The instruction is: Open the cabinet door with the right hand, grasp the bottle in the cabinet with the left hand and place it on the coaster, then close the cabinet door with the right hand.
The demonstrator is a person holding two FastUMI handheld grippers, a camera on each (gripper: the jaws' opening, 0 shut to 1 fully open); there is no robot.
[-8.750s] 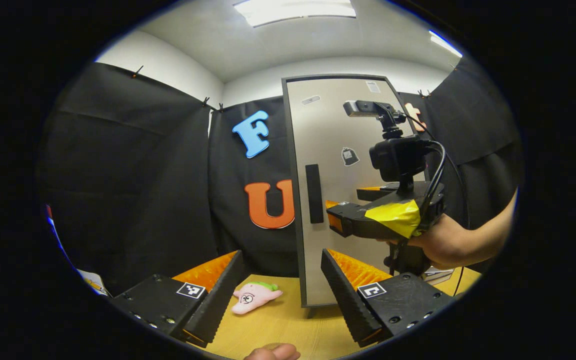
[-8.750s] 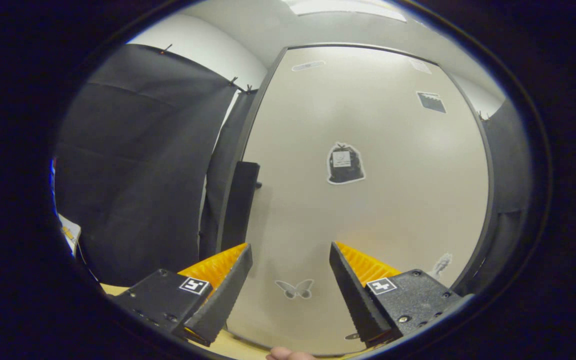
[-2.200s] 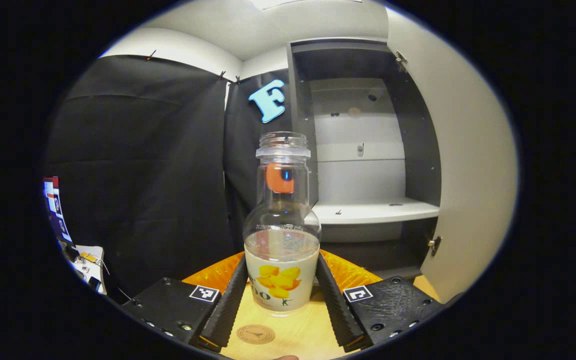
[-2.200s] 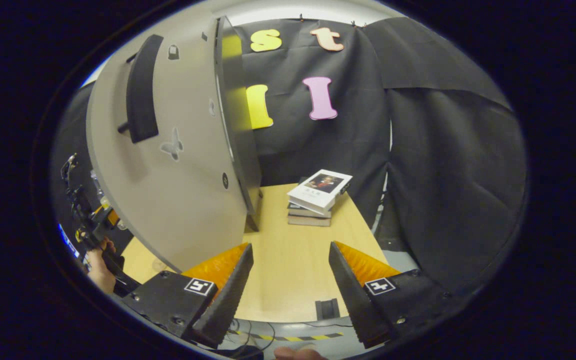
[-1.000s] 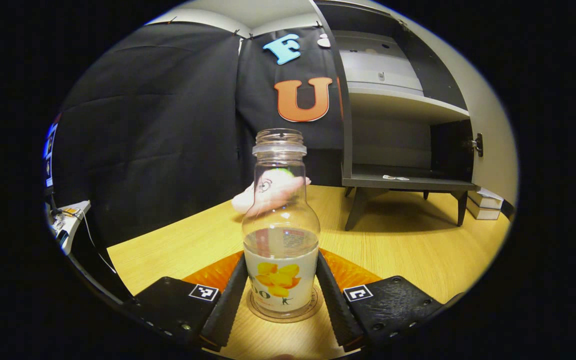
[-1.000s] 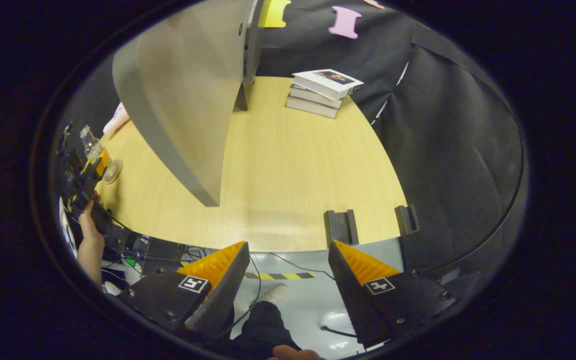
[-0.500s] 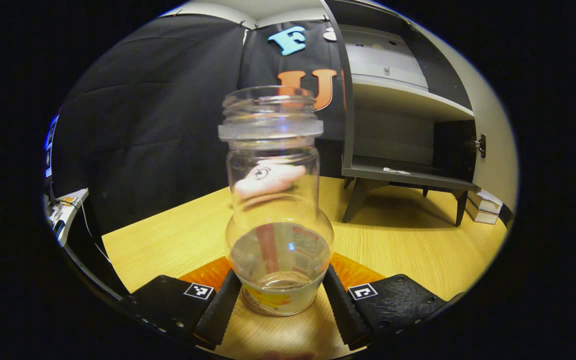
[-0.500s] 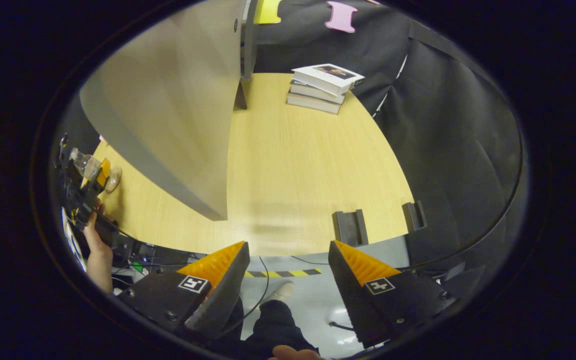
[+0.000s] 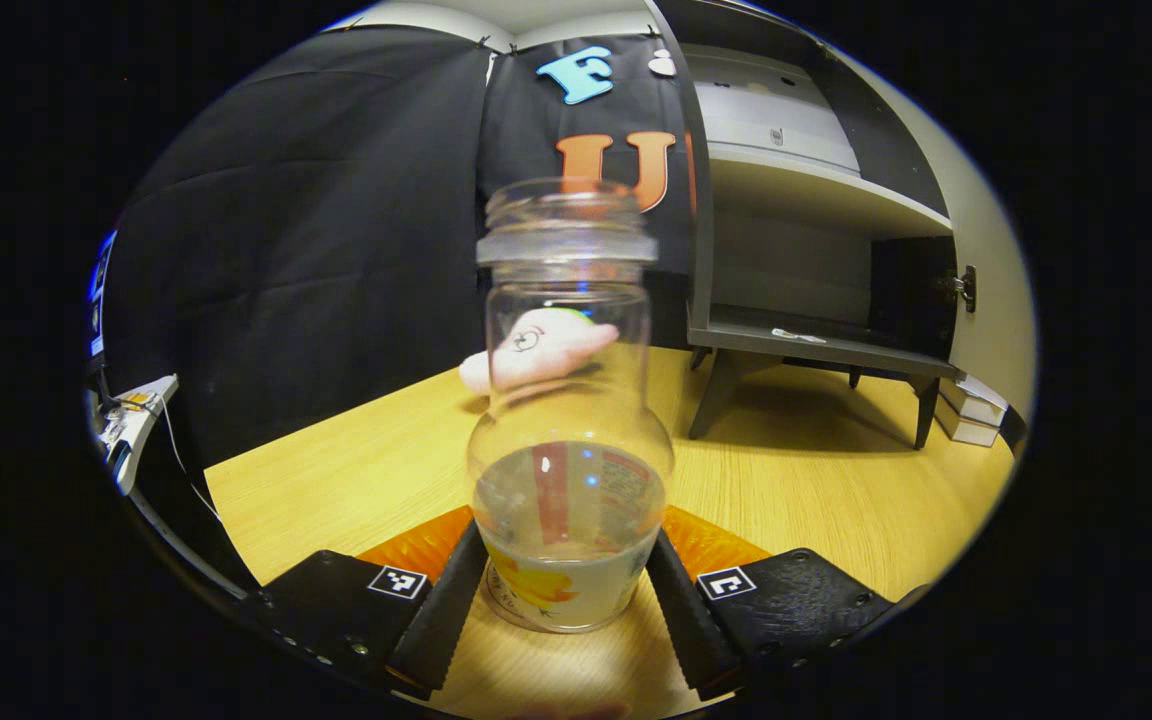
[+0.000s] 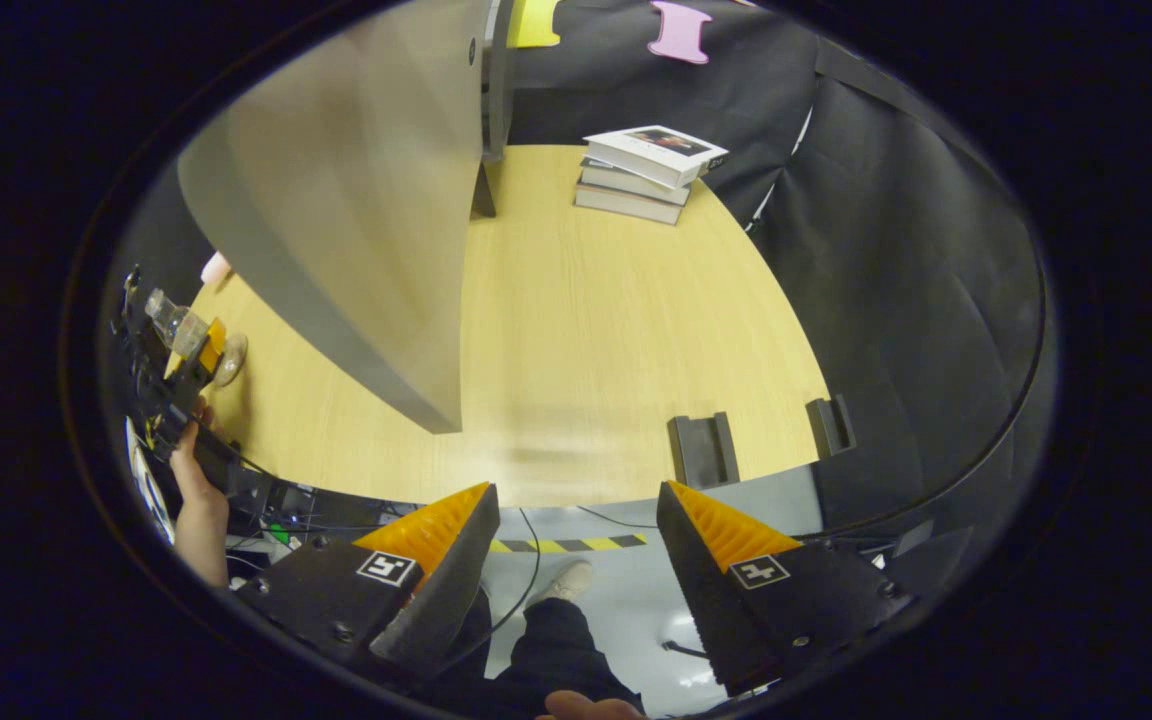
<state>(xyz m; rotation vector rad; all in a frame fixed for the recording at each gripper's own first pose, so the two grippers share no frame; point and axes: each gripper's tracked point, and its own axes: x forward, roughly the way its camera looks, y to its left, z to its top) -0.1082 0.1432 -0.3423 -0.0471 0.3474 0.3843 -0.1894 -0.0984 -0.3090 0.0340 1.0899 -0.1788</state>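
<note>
Since a second earlier, your clear glass bottle with the yellow fruit label (image 9: 566, 450) had tipped back toward the camera, its open mouth looming larger and its base no longer sitting flat on the round brown coaster (image 9: 496, 606), whose rim peeked out at the lower left. Your left gripper (image 9: 564, 610) was clamped on the labelled lower body, a finger pressed to each side, low on the widest part. I'd judge that bottle light, rigid, breakable and slippery on its smooth glass, with a little liquid inside and no cap on, so a tilt could spill it; the low grip on the label was the sensible place, yet it left the tall neck free to swing. It stood on the pale wooden table (image 9: 836, 480), well apart from the open grey cabinet (image 9: 816, 340), with a pink plush toy (image 9: 536, 350) beyond it. Your right gripper (image 10: 576, 590) hung empty with its fingers spread apart, over the floor off the table's near edge, the grey cabinet door (image 10: 366, 220) standing open ahead of it.
</note>
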